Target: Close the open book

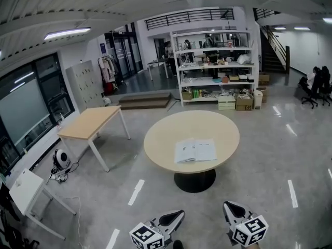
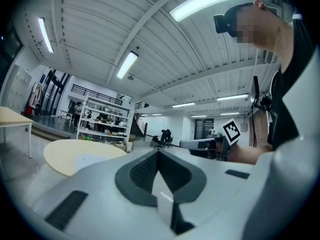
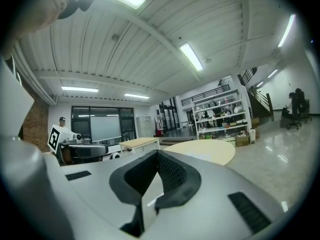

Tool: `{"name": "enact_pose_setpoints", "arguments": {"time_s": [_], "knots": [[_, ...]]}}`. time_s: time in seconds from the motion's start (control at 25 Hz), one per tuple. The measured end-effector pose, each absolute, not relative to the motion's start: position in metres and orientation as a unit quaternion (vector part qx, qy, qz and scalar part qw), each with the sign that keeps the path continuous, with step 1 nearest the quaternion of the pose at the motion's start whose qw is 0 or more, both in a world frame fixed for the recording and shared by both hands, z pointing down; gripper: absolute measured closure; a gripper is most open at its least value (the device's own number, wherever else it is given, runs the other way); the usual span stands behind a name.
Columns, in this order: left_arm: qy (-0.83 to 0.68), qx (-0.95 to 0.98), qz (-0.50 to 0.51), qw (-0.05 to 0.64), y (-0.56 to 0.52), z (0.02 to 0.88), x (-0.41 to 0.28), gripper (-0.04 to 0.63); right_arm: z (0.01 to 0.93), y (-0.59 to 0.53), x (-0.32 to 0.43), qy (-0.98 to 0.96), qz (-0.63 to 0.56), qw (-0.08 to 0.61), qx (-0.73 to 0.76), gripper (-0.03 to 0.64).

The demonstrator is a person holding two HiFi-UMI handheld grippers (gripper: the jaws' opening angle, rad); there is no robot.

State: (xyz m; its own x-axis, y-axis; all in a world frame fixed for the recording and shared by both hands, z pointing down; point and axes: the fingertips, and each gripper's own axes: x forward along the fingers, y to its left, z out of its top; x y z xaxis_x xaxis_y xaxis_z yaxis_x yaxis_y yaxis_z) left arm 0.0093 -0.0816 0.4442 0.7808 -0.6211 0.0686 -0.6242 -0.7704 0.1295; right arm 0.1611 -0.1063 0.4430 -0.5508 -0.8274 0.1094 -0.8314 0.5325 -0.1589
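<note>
White book [image 1: 195,151] lies open on round table [image 1: 155,147].

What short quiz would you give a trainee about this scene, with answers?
1. True or false: the book lies closed.
2. What is between the jaws of the right gripper? A) a pen B) nothing C) the book
3. What shape is the top of the table that bears the book?
Key: 1 false, it lies open; 2 B, the jaws are shut and empty; 3 round.

Book [image 1: 195,151] on table [image 1: 223,131] (shelves [image 1: 215,66] behind)
</note>
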Motion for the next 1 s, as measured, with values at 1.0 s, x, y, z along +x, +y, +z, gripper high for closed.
{"name": "enact_pose_setpoints", "arguments": {"time_s": [1.0], "knots": [[-0.302, 0.950, 0.003, 0.080, -0.477, 0.433, -0.090, 0.603, 0.421, -0.485, 0.070, -0.856, 0.067, 0.018, 0.512, 0.617]]}}
